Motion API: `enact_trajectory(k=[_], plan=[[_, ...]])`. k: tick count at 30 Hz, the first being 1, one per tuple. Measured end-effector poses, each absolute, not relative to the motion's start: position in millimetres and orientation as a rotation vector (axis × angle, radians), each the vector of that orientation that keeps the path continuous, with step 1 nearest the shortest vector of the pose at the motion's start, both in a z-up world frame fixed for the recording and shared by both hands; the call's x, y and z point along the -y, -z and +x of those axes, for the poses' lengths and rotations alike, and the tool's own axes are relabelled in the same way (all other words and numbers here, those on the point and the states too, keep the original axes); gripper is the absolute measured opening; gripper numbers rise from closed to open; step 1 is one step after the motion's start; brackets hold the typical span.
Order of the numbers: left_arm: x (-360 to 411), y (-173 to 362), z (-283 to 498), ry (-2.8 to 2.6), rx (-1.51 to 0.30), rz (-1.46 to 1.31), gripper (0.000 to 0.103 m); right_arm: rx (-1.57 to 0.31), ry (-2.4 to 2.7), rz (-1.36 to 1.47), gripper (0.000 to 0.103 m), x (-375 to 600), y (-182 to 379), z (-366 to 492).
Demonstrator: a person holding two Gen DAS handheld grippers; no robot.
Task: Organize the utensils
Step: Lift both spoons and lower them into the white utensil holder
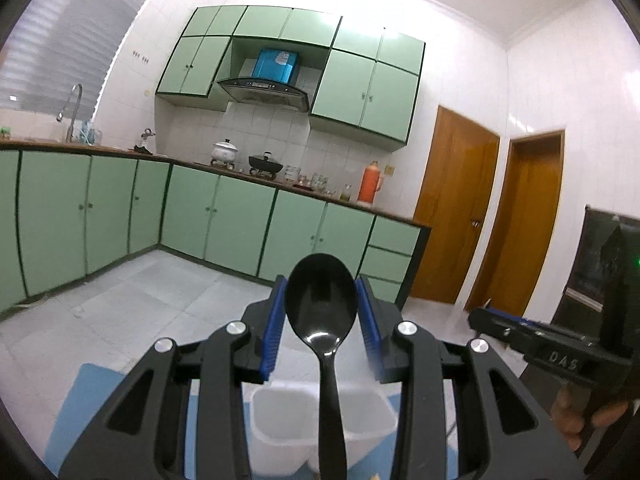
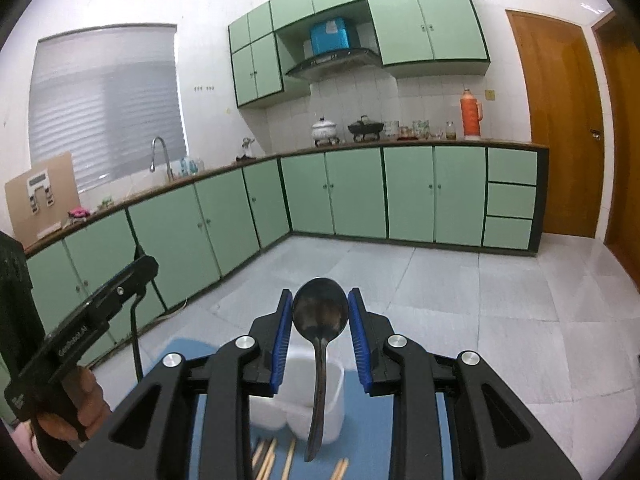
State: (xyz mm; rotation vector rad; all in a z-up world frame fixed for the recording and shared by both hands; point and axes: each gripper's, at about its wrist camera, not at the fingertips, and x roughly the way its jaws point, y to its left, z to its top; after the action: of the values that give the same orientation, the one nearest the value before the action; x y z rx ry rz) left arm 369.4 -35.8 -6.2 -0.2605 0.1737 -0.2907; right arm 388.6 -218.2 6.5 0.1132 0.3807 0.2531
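- Nearest in the right wrist view, several pale wooden chopsticks lie flat on the blue mat that covers the desk, their long axes running near to far, just in front of the white holder.
- The white plastic holder stands on the mat; it shows two compartments side by side. In the left wrist view the same holder shows two pale hollows with nothing visible in them, though the spoon handle crosses the middle.
- A second spoon, dark and shiny, stands between the fingers of the right gripper. Its long axis is close to upright, bowl at the top and facing the camera, handle curving down in front of the holder. The blue pads sit just beside the bowl on either side; I cannot tell whether the jaws pinch it or merely flank it.
- A black spoon stands likewise between the fingers of the left gripper, bowl up and hollow side toward the camera, handle running straight down over the divide of the holder. The jaws sit just beside the bowl's edges; contact is not clear here either.
- Each view catches the other gripper at its edge, held in a bare hand.
- Beyond lies a pale tiled floor, then green cupboards under a counter carrying two pots and an orange flask.
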Motion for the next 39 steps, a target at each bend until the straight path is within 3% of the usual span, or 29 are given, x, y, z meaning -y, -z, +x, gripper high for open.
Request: enact_trajectory(k=[20, 34, 37, 39], plan=[[47.4, 74.5, 459.5, 0.233, -0.223, -0.237, 0.033, -0.415, -0.208, 0.109, 0.028, 187.3, 43.9, 490.6], [33.9, 120.7, 454.5, 0.224, -0.311, -0.246, 0.034, -0.508, -0.226, 0.105, 0.028, 180.8, 94.0, 489.7], [28.1, 121.8, 447.1, 0.230, -0.327, -0.263, 0.039, -0.523, -0.249, 0.106, 0.028, 181.2, 98.1, 485.7], [23.8, 119.6, 441.8, 0.227, -0.331, -0.275, 0.049, -0.528, -0.250, 0.105, 0.029, 182.4, 100.2, 481.0]])
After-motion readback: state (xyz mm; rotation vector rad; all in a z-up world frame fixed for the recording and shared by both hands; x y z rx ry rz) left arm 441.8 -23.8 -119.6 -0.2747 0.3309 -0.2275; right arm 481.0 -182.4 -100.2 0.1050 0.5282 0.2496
